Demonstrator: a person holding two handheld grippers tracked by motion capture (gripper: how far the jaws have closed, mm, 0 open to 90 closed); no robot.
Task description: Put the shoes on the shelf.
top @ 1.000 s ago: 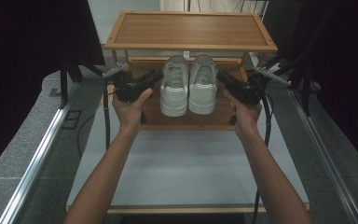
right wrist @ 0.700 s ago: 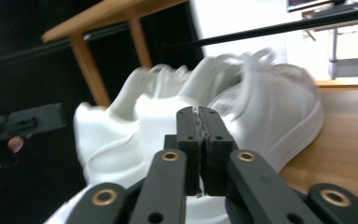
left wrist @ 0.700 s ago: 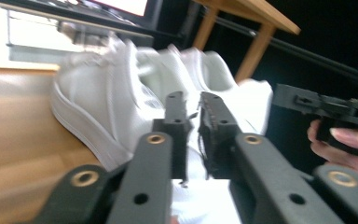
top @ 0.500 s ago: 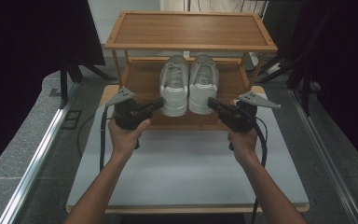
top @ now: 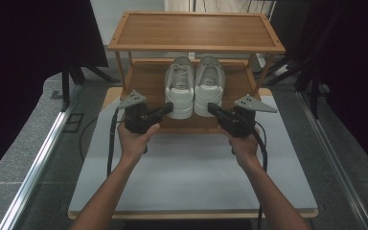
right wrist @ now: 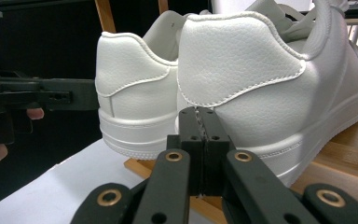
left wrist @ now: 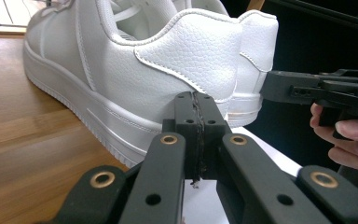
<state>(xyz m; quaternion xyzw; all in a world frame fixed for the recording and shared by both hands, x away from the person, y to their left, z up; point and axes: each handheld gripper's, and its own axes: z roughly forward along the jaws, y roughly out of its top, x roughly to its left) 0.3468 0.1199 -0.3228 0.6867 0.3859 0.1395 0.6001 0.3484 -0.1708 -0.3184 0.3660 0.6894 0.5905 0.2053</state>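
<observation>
Sneakers: a white pair on the lower shelf (top: pixel 146 84) of a wooden rack (top: pixel 196 31), heels toward the person. Left gripper (top: pixel 168 107), held in the left hand (top: pixel 134 139), has its jaws pressed fully together on nothing; the left sneaker (top: pixel 179 88) lies just ahead of its tip, heel (left wrist: pixel 191 56) close above the jaws. Right gripper (top: pixel 211 107), in the right hand (top: pixel 243 143), is likewise closed and empty, with the right sneaker (top: pixel 209 85) just beyond it, heel (right wrist: pixel 242 60) near. Both grippers hover over the white tabletop (top: pixel 191 177), tips angled inward toward each other.
</observation>
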